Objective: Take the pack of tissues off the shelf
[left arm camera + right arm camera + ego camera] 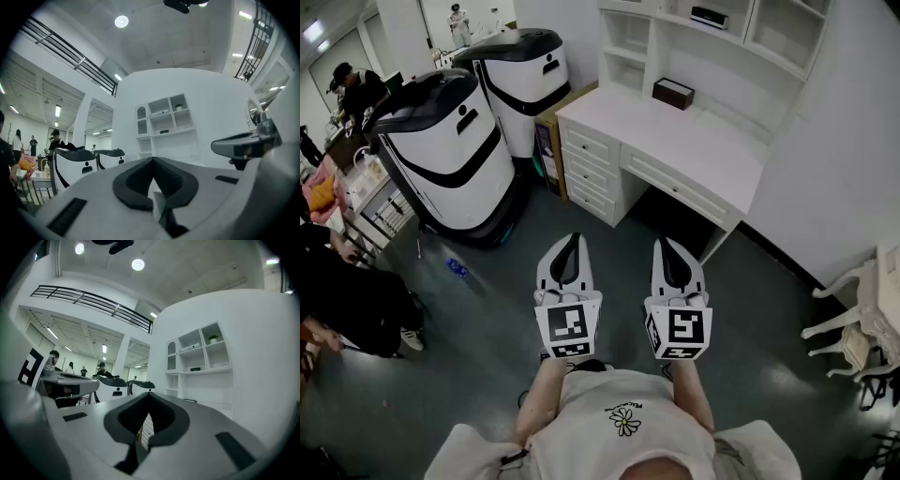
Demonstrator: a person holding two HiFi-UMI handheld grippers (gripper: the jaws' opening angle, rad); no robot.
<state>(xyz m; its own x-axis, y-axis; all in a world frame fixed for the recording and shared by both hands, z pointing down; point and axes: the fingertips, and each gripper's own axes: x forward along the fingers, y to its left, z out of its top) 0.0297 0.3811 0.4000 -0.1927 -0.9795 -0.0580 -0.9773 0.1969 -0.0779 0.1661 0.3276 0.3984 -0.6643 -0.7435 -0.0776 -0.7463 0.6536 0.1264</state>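
On the shelf (741,39) above the counter (694,141), the likely tissue pack (709,17) lies well apart from the clenched, empty left claw (575,238) and right claw (661,244). Probably light, soft: pinch gently mid-length.

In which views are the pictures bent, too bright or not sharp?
Head view: sharp, with pale glare on the floor. Left gripper view: strong fisheye bending, dark corners, the left gripper soft, a ceiling lamp blown out. Right gripper view: the same bending; the right gripper blurred, the shelf clearer.
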